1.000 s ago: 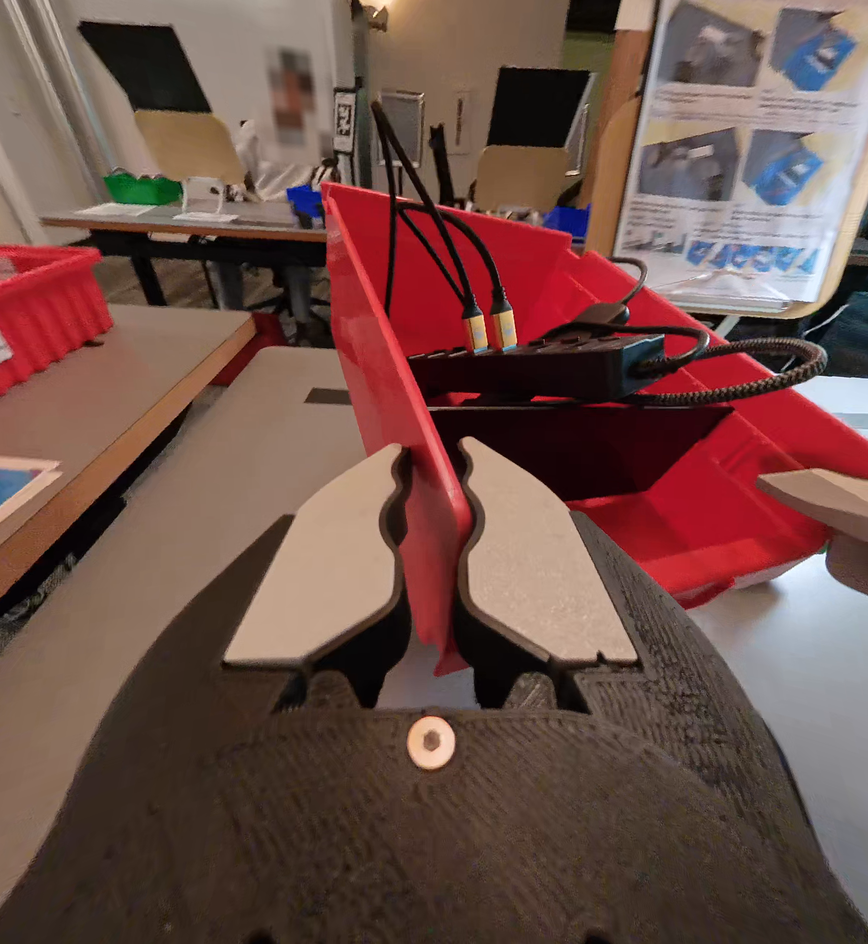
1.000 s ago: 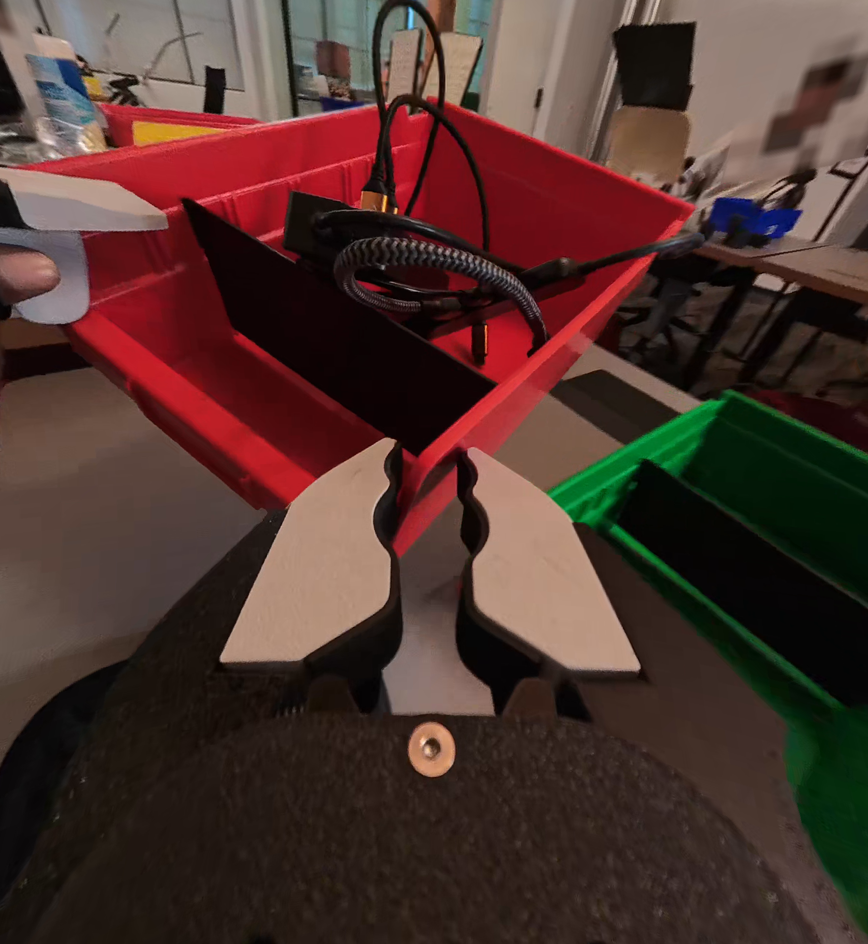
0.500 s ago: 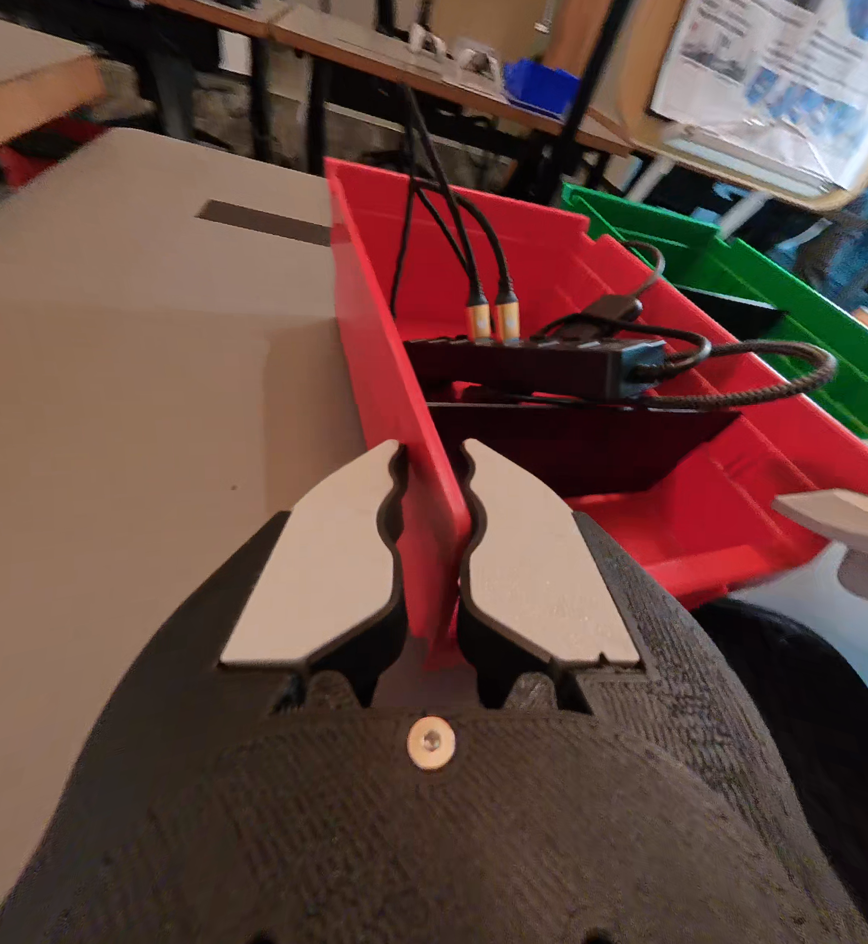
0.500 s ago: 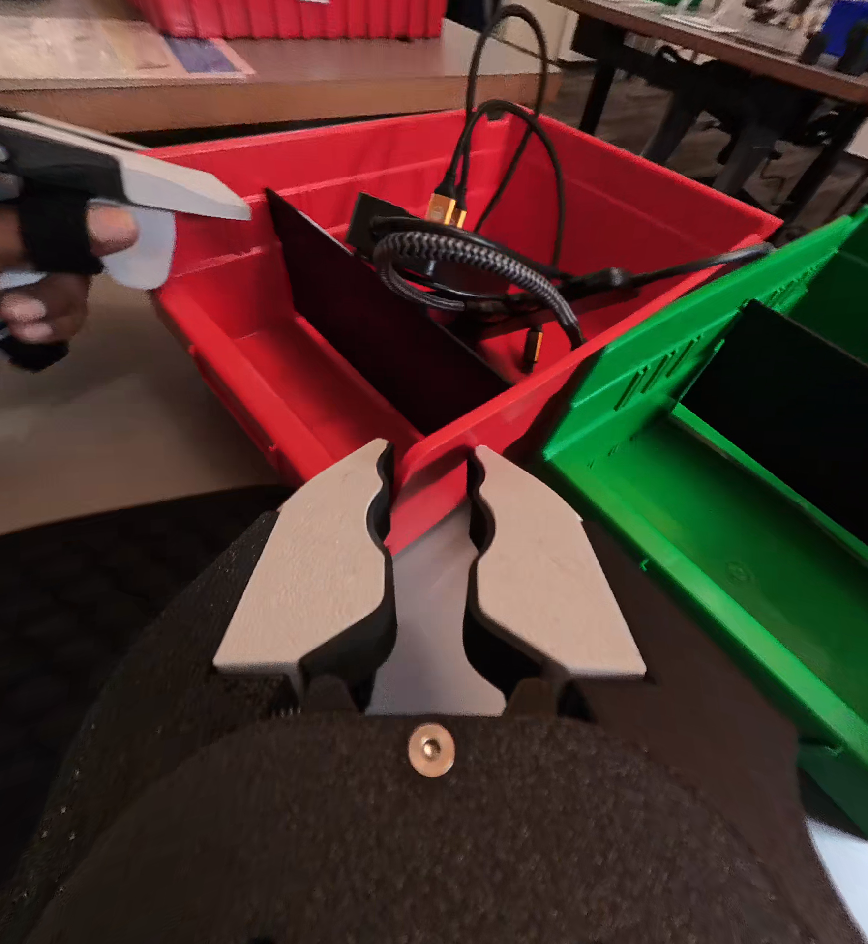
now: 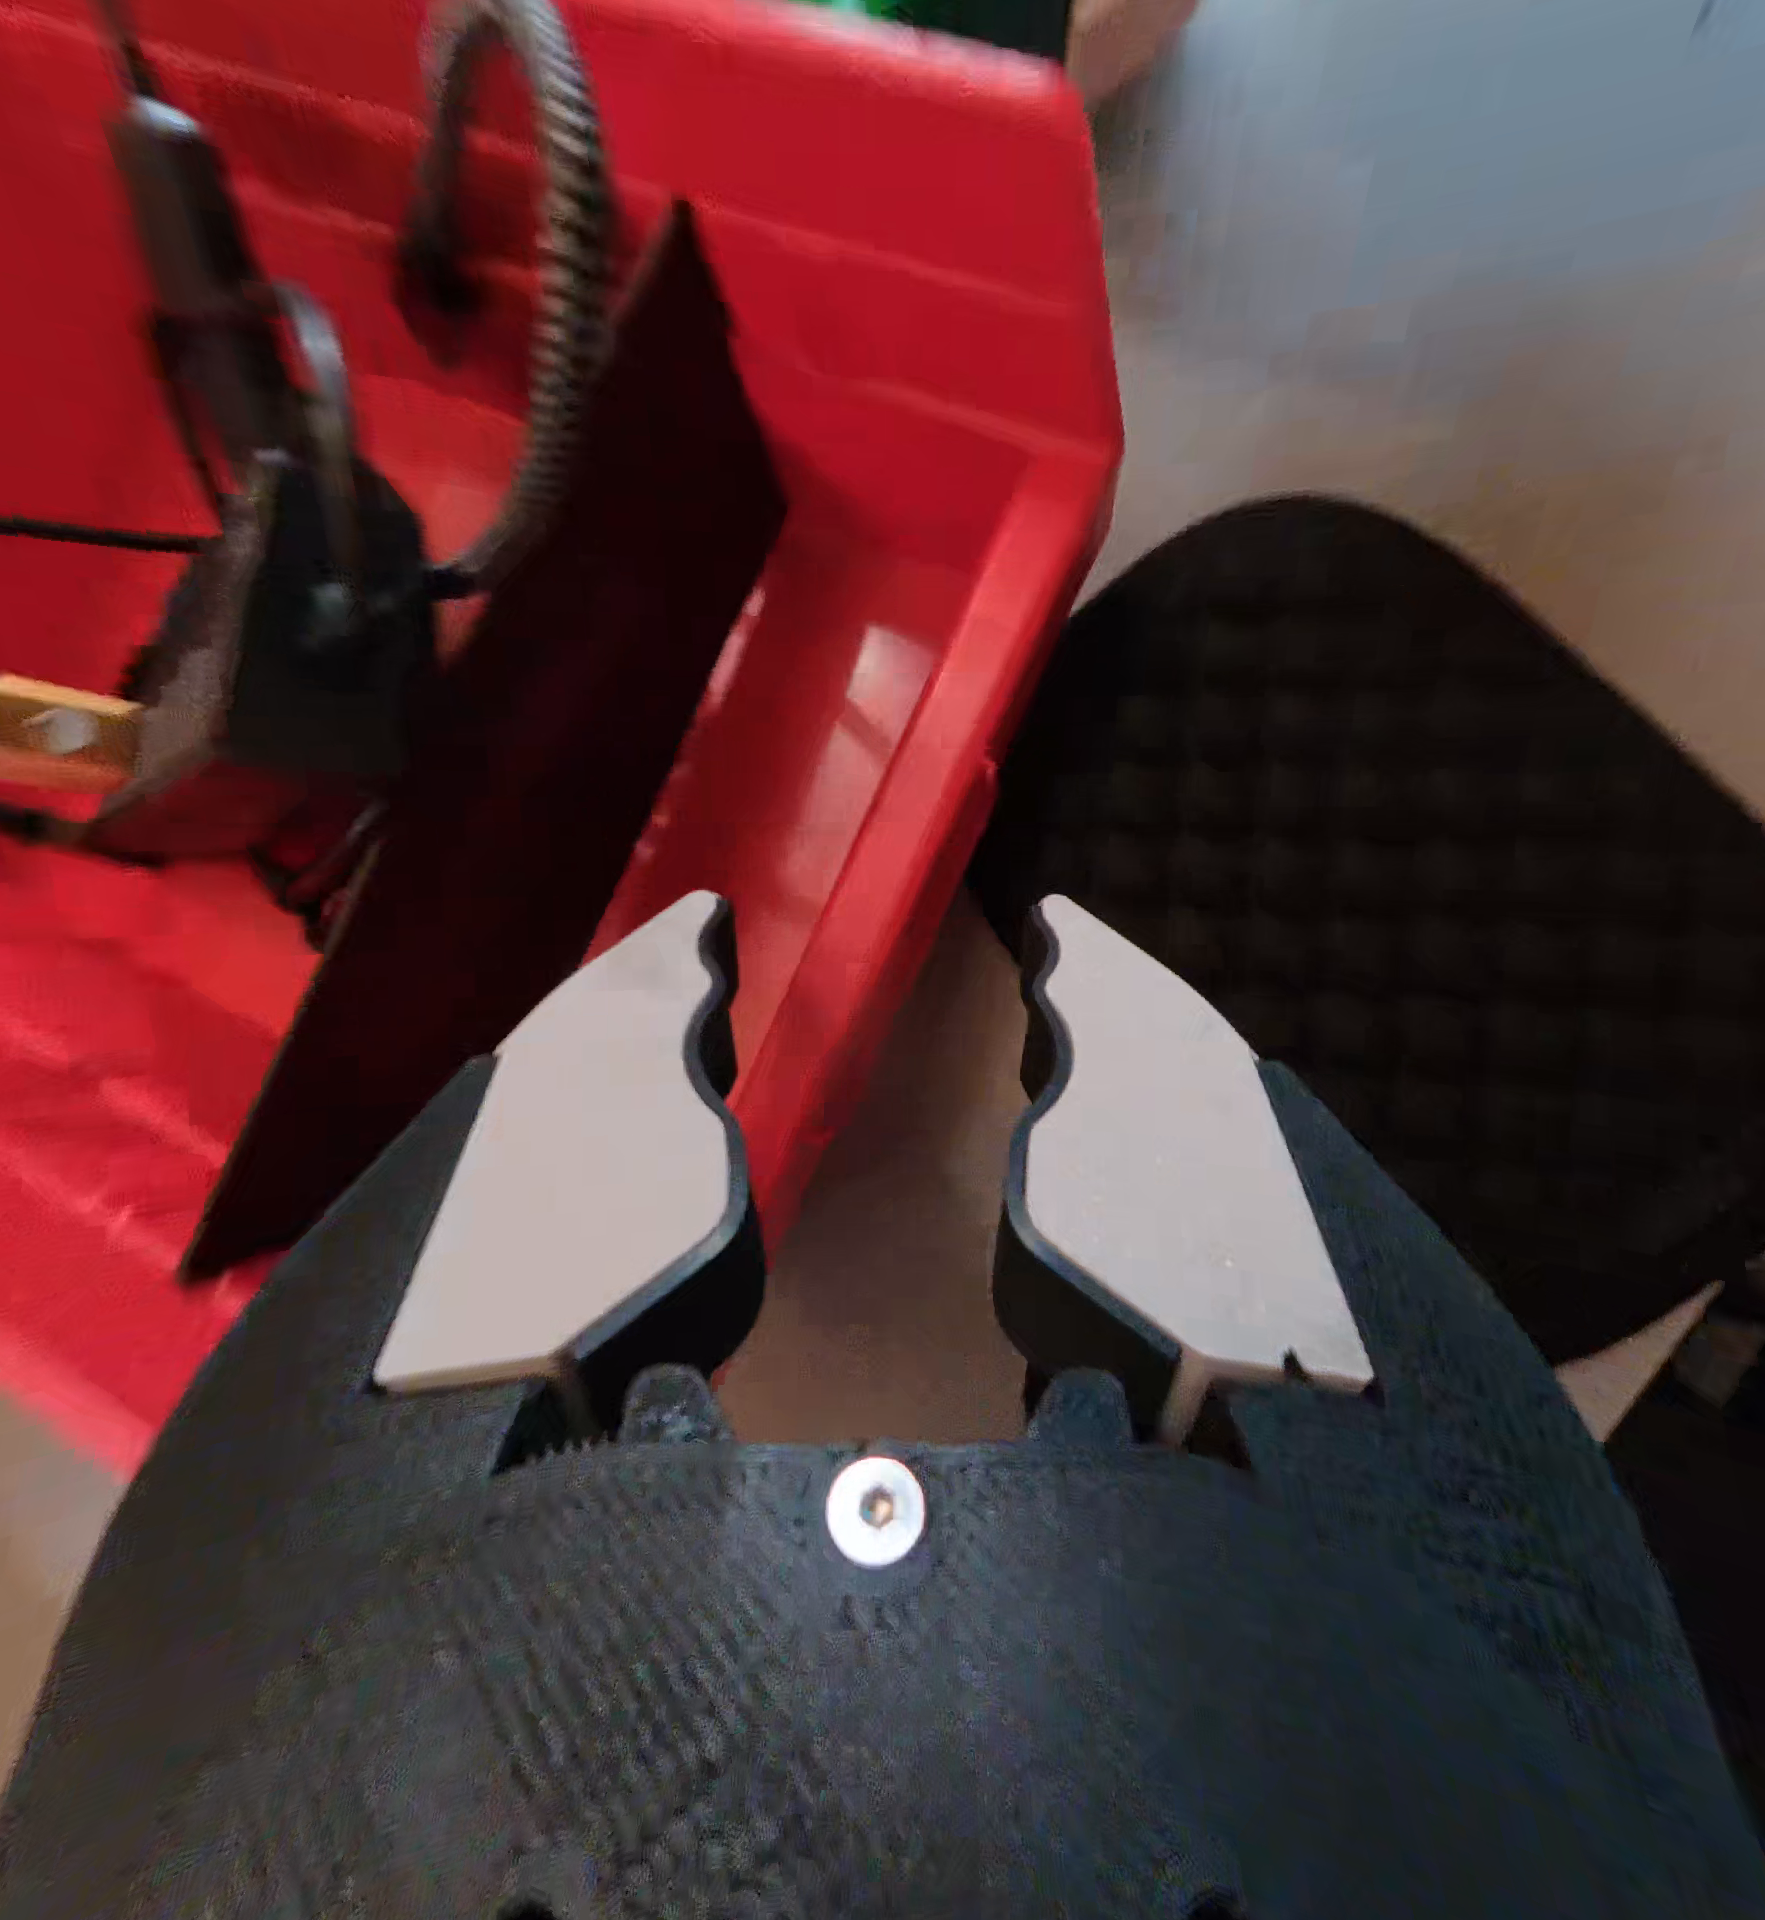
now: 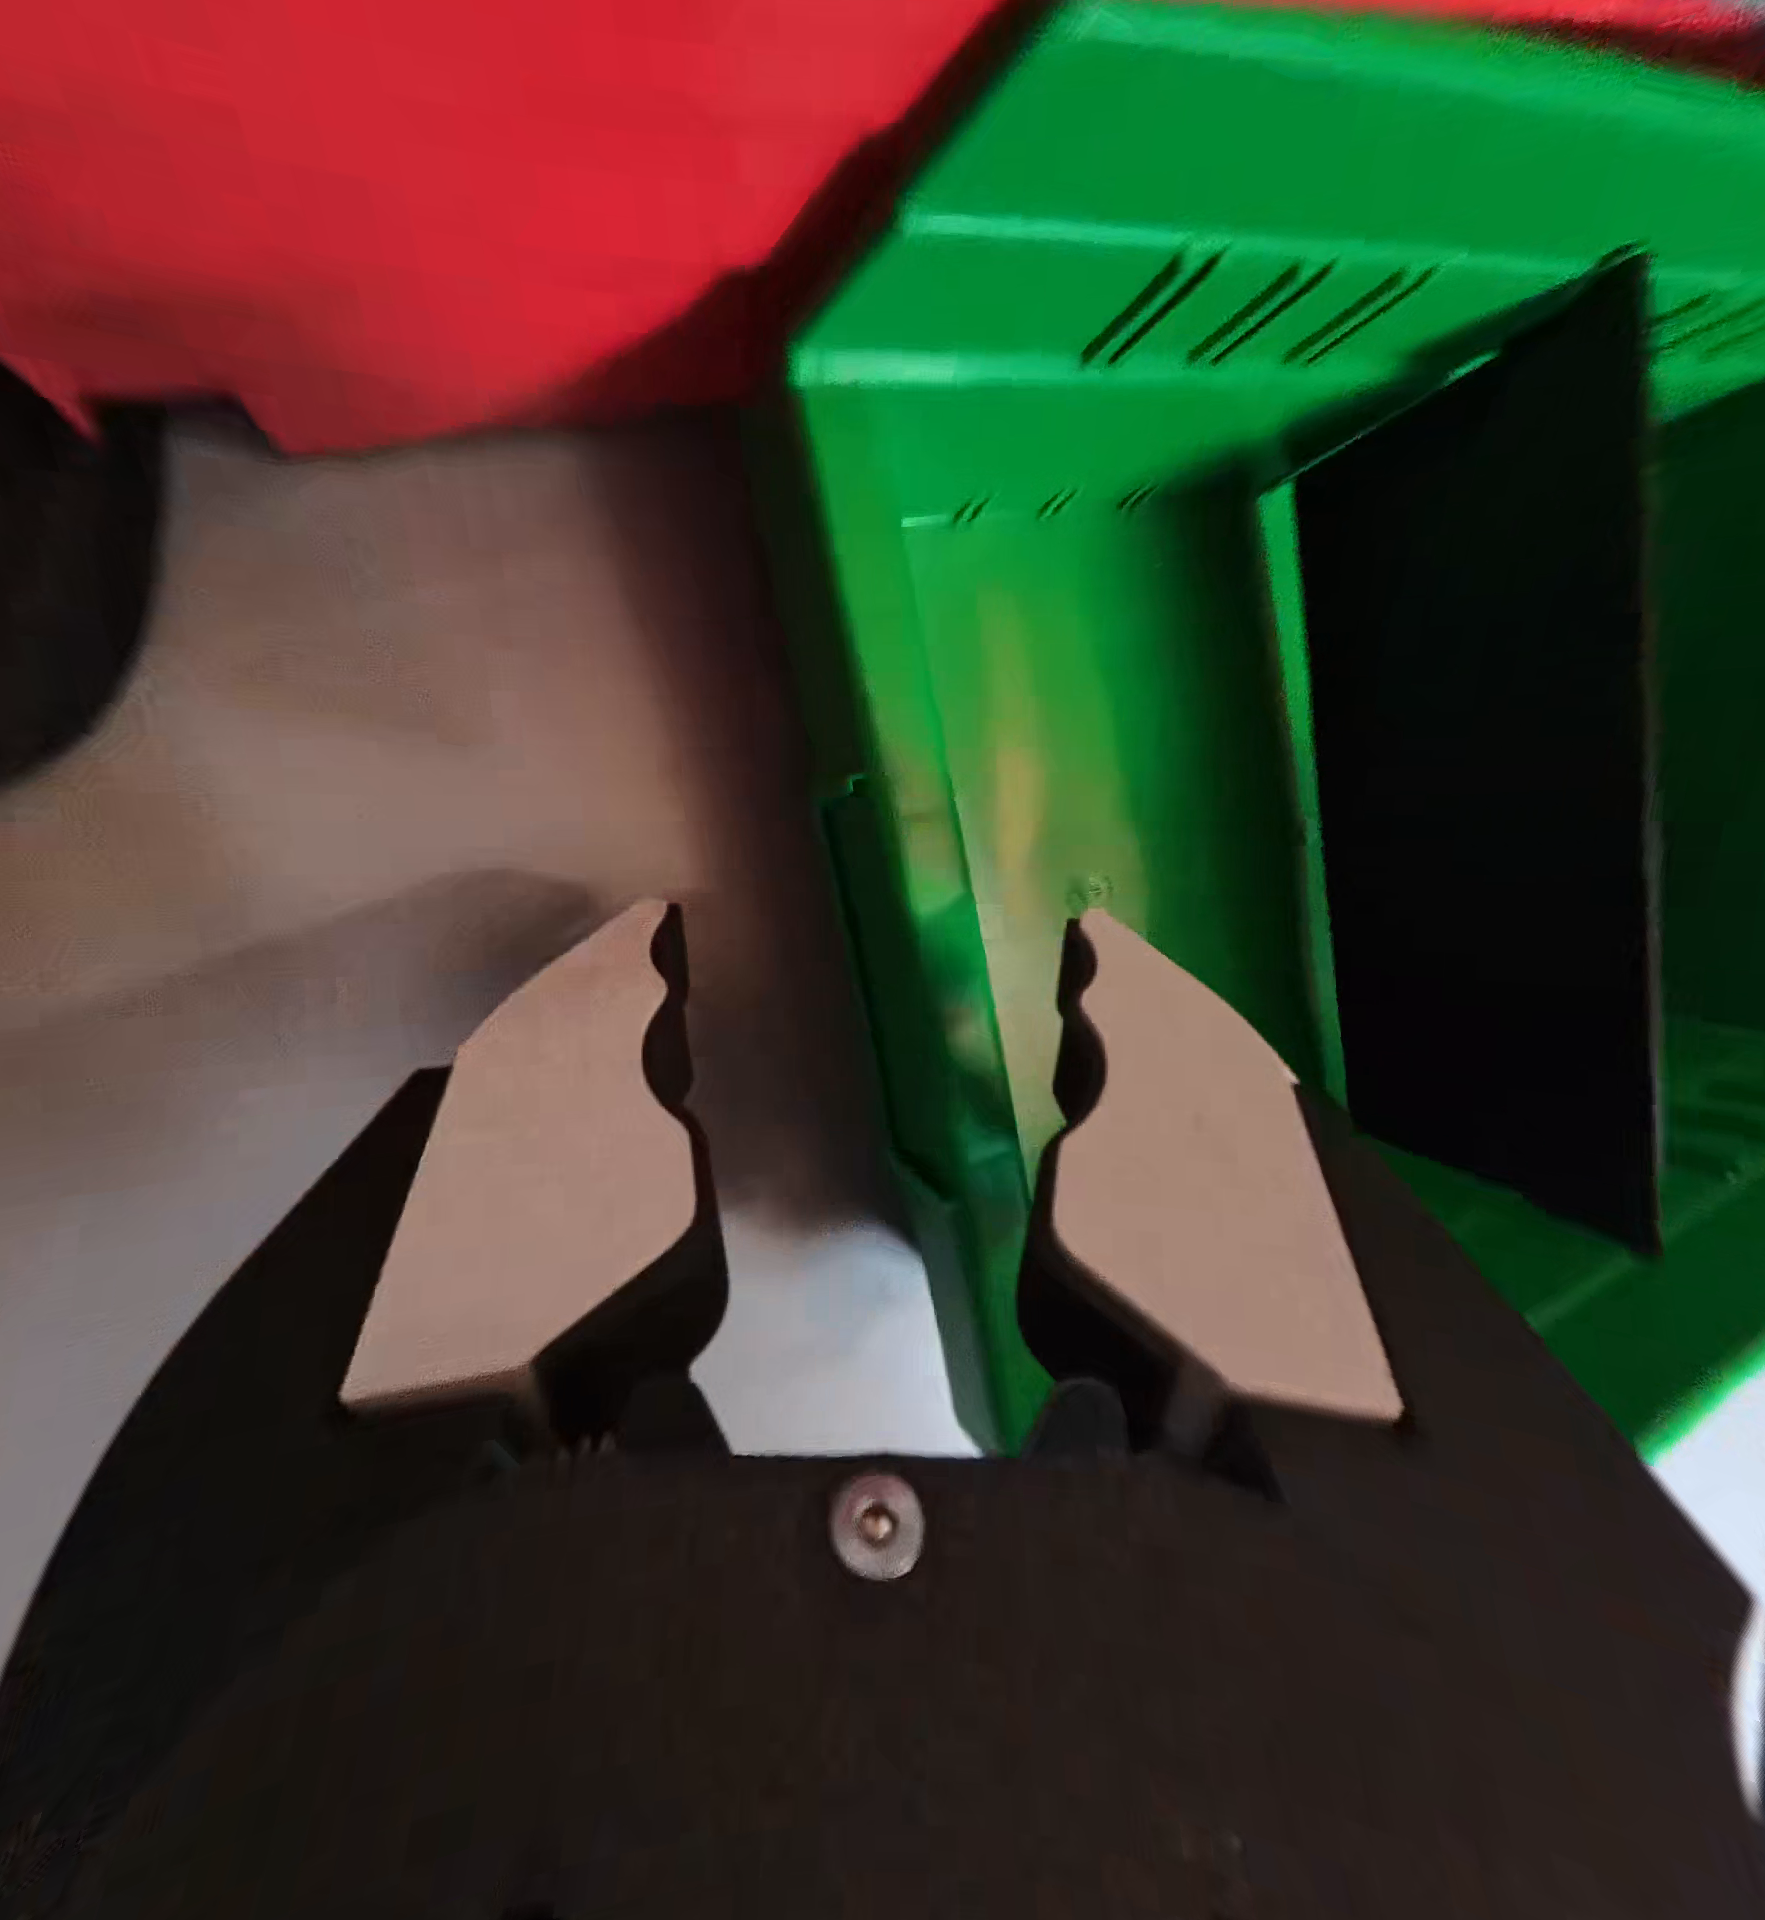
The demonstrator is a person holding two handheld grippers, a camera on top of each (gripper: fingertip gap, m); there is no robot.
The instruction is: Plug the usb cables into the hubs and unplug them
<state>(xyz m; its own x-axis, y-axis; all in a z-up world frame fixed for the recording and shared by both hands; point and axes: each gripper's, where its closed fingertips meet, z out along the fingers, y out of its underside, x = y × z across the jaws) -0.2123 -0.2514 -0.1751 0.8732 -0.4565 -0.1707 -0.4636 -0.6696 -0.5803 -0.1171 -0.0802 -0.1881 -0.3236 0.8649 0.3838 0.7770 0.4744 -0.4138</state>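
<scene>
Now both grippers are hanging open and empty — the left gripper [image 5: 878,914] straddling the red bin [image 5: 961,436] wall, the right gripper [image 6: 867,914] beside the green bin [image 6: 1065,468]. At ten o'clock of the left one, the hub [image 5: 286,644] is lying with a gold plug [image 5: 47,732] seated and a braided cable [image 5: 566,281] looping overhead. Light and likely to slide, the hub probably needs pinning while the rigid plug shell — not the floppy cord — is being pinched.

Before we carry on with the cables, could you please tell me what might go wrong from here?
The red bin's wall sits between the left gripper's open jaws; moving sideways could knock the bin. The braided cable loops over the black divider and may snag when the hub is pulled. The right gripper straddles the green bin's edge.
</scene>
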